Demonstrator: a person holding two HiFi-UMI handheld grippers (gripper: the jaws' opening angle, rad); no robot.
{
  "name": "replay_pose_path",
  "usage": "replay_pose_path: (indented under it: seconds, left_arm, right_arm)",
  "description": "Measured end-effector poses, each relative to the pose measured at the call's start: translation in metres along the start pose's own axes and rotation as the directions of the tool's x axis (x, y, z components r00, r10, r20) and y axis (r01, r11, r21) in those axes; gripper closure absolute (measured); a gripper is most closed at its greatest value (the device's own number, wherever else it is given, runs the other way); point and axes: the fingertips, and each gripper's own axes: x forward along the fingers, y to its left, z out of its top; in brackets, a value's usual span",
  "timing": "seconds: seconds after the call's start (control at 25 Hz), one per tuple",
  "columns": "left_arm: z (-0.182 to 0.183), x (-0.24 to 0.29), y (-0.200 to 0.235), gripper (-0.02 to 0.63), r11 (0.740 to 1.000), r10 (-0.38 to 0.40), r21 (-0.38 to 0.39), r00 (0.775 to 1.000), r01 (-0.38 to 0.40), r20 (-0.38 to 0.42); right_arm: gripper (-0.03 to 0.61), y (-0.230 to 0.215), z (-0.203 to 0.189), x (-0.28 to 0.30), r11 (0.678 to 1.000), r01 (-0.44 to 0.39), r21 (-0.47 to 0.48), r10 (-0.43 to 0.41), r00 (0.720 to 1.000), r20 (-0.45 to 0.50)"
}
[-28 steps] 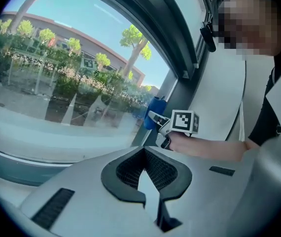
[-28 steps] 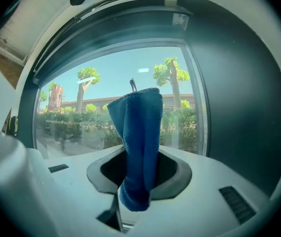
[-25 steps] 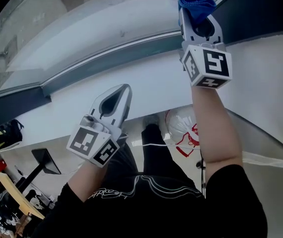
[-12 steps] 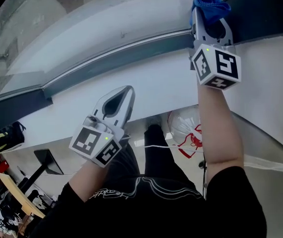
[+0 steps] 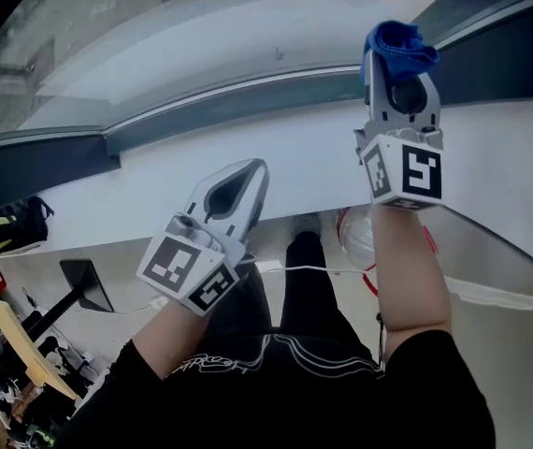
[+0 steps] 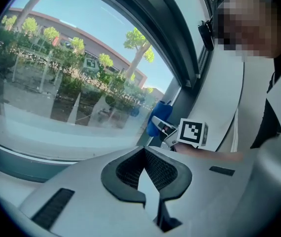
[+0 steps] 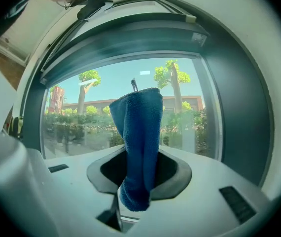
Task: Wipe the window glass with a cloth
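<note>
A blue cloth (image 5: pixel 396 45) is clamped in my right gripper (image 5: pixel 390 56), which is held up near the window's dark frame. In the right gripper view the blue cloth (image 7: pixel 139 147) stands up between the shut jaws, in front of the window glass (image 7: pixel 81 122). My left gripper (image 5: pixel 248 171) is lower, below the sill, its jaws shut with nothing between them. From the left gripper view the window glass (image 6: pixel 56 83) fills the left side, and the right gripper's marker cube (image 6: pixel 192 132) with the blue cloth (image 6: pixel 156 118) shows beyond the tips.
A dark window frame (image 5: pixel 201 110) runs across under the glass, with a white sill (image 5: pixel 154 181) below it. A vertical dark frame post (image 7: pixel 239 117) stands right of the pane. On the floor lie a white plastic bag (image 5: pixel 355 237) and, at the left, black gear (image 5: pixel 5 227).
My right gripper with the cloth has shifted to the right and a little lower in the head view. The left gripper has drifted slightly right, still shut.
</note>
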Motion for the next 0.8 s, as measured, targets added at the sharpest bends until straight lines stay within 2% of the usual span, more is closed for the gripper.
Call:
replay_pose_path:
  seconds: [0.24,0.36,0.8]
  left_arm:
    - [0.006,-0.071,0.048,0.609,0.997,0.072,-0.025,0.997,-0.071,0.035]
    - [0.002,-0.114,0.085,0.609,0.993,0.116,-0.043,0.992,-0.113,0.055]
    - [-0.005,-0.263,0.212,0.609,0.959,0.272,-0.114,0.956,-0.259,0.113]
  right_arm:
    - [0.485,0.109,0.006,0.004,0.993,-0.108,0.041,0.109,0.994,-0.003]
    - [0.485,0.177,-0.002,0.010,0.984,-0.171,0.057,0.172,0.985,-0.009]
    - [0.486,0.413,-0.023,0.034,0.919,-0.387,0.073,0.391,0.920,-0.041]
